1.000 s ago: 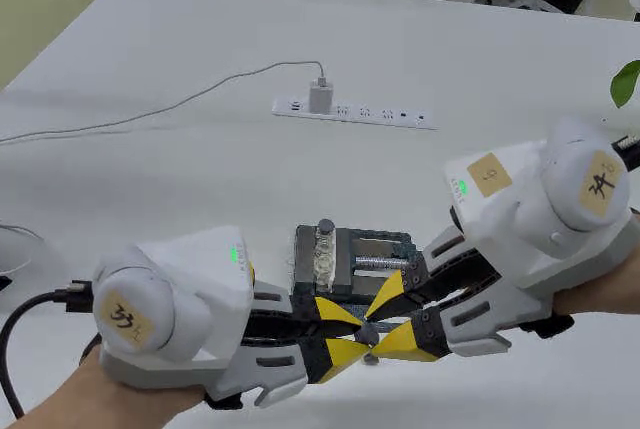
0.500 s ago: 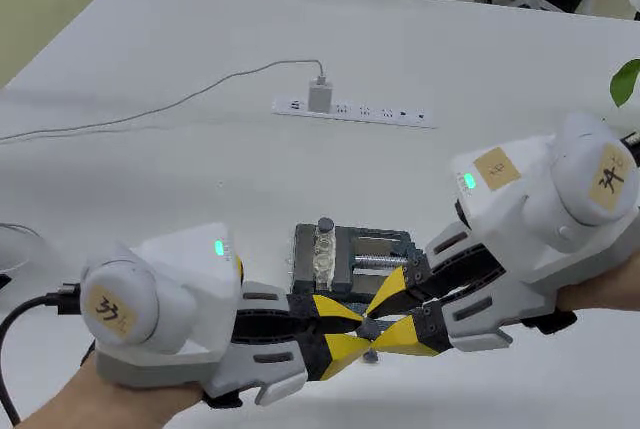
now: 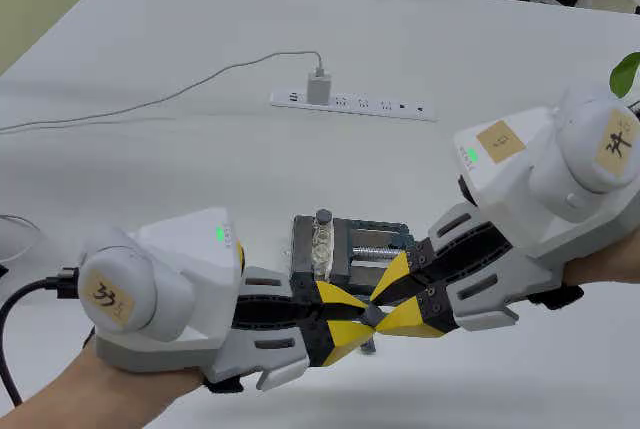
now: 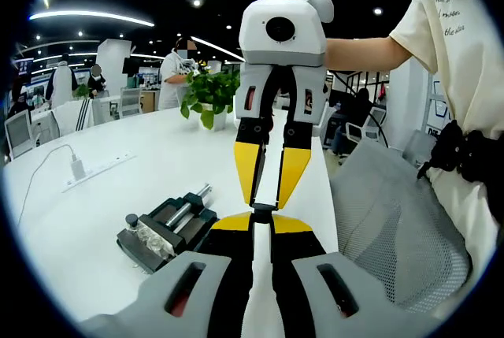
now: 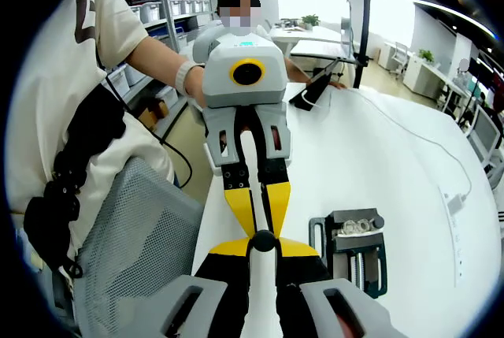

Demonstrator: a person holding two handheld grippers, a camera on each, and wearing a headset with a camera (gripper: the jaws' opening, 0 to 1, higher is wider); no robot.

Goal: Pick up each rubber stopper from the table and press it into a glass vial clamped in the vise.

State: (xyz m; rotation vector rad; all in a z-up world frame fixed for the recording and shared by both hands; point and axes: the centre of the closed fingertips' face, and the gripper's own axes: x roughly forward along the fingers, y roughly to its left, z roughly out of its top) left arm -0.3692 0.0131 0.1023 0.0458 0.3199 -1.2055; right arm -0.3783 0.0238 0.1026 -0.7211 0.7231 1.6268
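Your left gripper [image 4: 253, 224] and right gripper [image 5: 264, 250] meet tip to tip, lower centre of the head view. Both are pinched narrow on one stopper [image 5: 264, 240], likely re-gripping it for the vial [image 3: 322, 245] in the vise [image 3: 350, 251] just above.

White power strip [image 3: 352, 105] with plugged charger [image 3: 319, 88], cable [image 3: 150, 104] trailing left, on the desk [image 3: 200, 39] well beyond the fingers [image 3: 338, 301]; green leaf [image 3: 625, 74] far right of them.

Since one second ago, my left gripper [image 3: 362, 325] has moved its body a little up and to the left. The right gripper [image 3: 380, 309] has lifted its back end higher. Their touching tips are now slightly nearer to the vise [image 3: 345, 249].
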